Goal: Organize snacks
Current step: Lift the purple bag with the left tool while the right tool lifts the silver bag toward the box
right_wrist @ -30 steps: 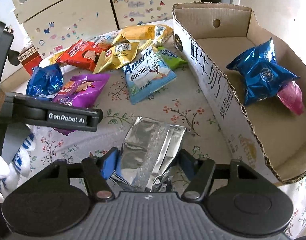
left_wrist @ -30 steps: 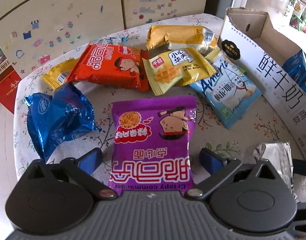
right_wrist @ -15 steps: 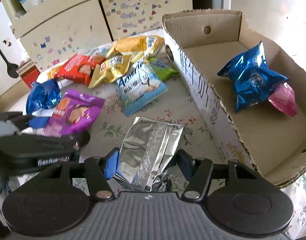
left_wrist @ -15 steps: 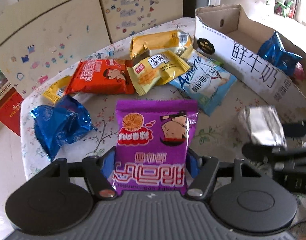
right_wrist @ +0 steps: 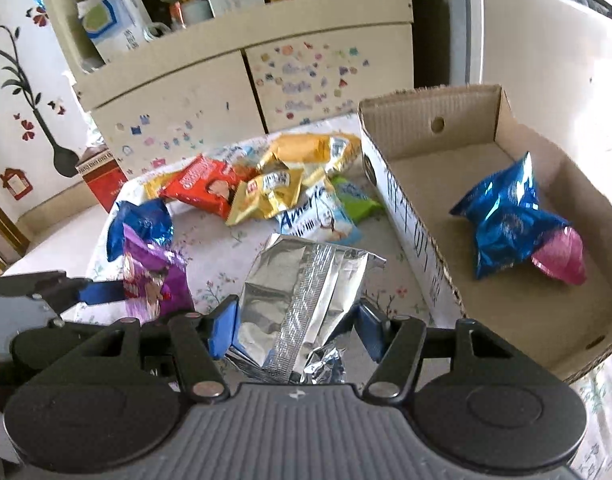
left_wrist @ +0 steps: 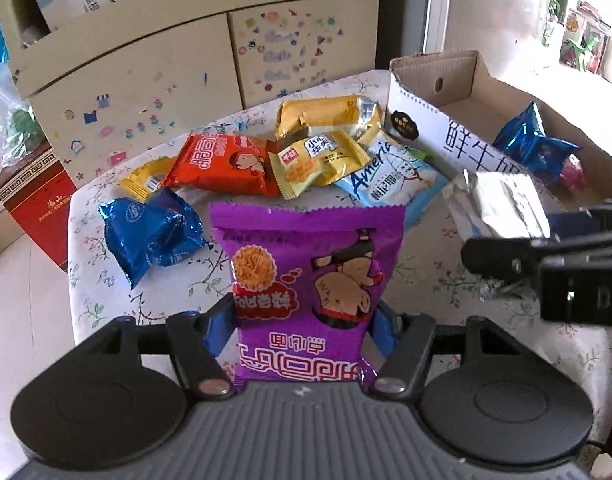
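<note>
My left gripper [left_wrist: 301,332] is shut on a purple snack pack [left_wrist: 310,276] and holds it up above the flowered table. My right gripper [right_wrist: 295,330] is shut on a silver foil pack [right_wrist: 301,292], also lifted; it shows at the right in the left wrist view [left_wrist: 502,204]. The cardboard box [right_wrist: 406,208] stands to the right and holds a blue pack [right_wrist: 506,216] and a pink pack [right_wrist: 562,252]. The purple pack and the left gripper show at the left in the right wrist view [right_wrist: 149,276].
On the table lie a blue pack [left_wrist: 153,232], an orange-red pack [left_wrist: 221,164], several yellow packs [left_wrist: 318,160], a light blue pack [left_wrist: 390,180] and a green pack [right_wrist: 354,200]. A cream cabinet [left_wrist: 225,60] stands behind the table.
My left gripper closed on the purple pack and lifted it. My right gripper has raised the silver pack off the table. Both have risen.
</note>
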Motion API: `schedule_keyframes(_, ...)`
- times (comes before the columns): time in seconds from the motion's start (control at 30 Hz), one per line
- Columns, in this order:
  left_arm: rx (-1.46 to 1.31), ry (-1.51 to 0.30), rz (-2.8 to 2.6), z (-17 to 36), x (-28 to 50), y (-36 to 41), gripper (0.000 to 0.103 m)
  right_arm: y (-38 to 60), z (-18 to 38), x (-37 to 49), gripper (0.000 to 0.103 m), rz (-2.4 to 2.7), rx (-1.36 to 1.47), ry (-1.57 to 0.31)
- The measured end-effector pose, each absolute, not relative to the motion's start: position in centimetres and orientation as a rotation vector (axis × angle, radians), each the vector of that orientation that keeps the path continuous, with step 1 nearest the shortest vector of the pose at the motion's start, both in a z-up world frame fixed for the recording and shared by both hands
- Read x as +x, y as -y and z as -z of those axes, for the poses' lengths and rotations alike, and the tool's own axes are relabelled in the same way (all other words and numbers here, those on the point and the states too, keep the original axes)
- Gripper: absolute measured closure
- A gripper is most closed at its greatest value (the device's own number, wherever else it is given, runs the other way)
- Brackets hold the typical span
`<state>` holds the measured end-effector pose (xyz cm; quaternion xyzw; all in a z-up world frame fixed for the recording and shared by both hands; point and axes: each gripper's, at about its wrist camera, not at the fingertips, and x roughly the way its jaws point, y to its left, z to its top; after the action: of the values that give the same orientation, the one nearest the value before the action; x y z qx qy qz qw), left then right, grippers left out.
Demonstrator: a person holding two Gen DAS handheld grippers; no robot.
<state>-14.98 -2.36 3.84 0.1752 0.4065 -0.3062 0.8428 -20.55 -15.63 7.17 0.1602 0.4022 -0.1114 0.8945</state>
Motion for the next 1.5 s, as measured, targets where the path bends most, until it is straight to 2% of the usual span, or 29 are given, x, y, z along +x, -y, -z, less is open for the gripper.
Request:
schedule_keyframes(0.37, 0.334, -0.815, 0.659, -5.2, -16.2, 2.6, 0.036, 16.2, -9.3, -20.4, 0.035, 0.153, 0.279, -0.846)
schedule_keyframes(0.6, 0.291, -0.759, 0.653, -6.7, -16.0, 3.0, 0.036, 17.8, -11.6, -19.9, 0.035, 0.081, 0.205, -0.79)
schedule_keyframes(1.03, 0.203, -0.703, 0.681, -8.6, -15.9, 5.2, 0.036, 21.4, -12.4, -21.5, 0.035, 0.17, 0.365, -0.676)
schedule_keyframes(1.5, 0.063, -0.728, 0.79, -9.6, -16.6, 8.5, 0.036, 28.5, -13.5, -25.3, 0.035, 0.413, 0.559, -0.536)
